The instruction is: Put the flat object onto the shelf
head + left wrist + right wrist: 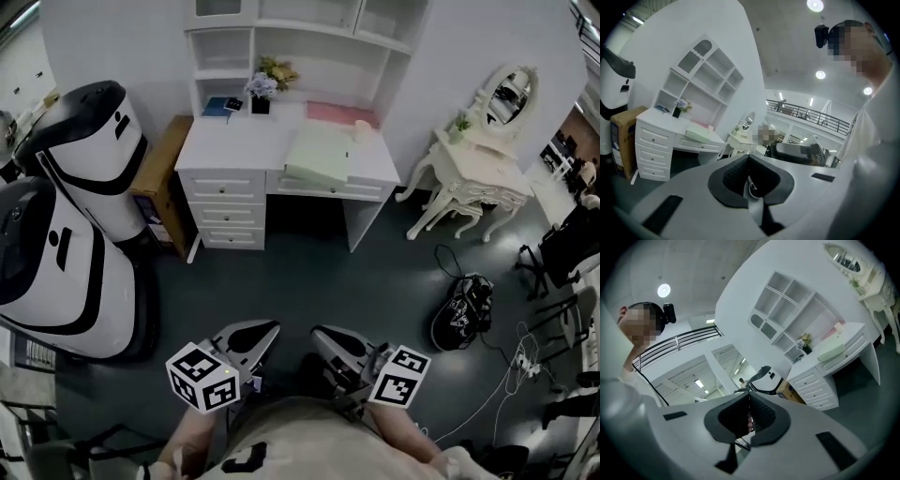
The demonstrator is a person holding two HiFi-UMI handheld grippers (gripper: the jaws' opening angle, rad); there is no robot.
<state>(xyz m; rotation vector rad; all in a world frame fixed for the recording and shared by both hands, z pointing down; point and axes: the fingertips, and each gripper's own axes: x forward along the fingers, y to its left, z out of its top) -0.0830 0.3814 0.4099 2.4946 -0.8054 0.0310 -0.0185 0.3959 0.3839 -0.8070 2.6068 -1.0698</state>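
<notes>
A pale green flat object (pixel 317 157) lies on the white desk (pixel 234 145), overhanging its front edge; it also shows as the green object (pixel 697 136) in the left gripper view and the green object (pixel 831 352) in the right gripper view. Above the desk rises a white shelf unit (pixel 309 42) with empty compartments. My left gripper (pixel 267 330) and right gripper (pixel 321 336) are held low, close to my body, over the dark floor well short of the desk. The left gripper (pixel 749 158) and right gripper (pixel 749 395) both have their jaws together with nothing between them.
A pink flat item (pixel 339 113), a flower vase (pixel 261 89) and a blue book (pixel 217 106) sit at the desk's back. Two big white robots (pixel 66 216) and a cardboard box (pixel 159 178) stand left. A dressing table (pixel 478 164), a black bag (pixel 462 314) and cables (pixel 511 366) are on the right.
</notes>
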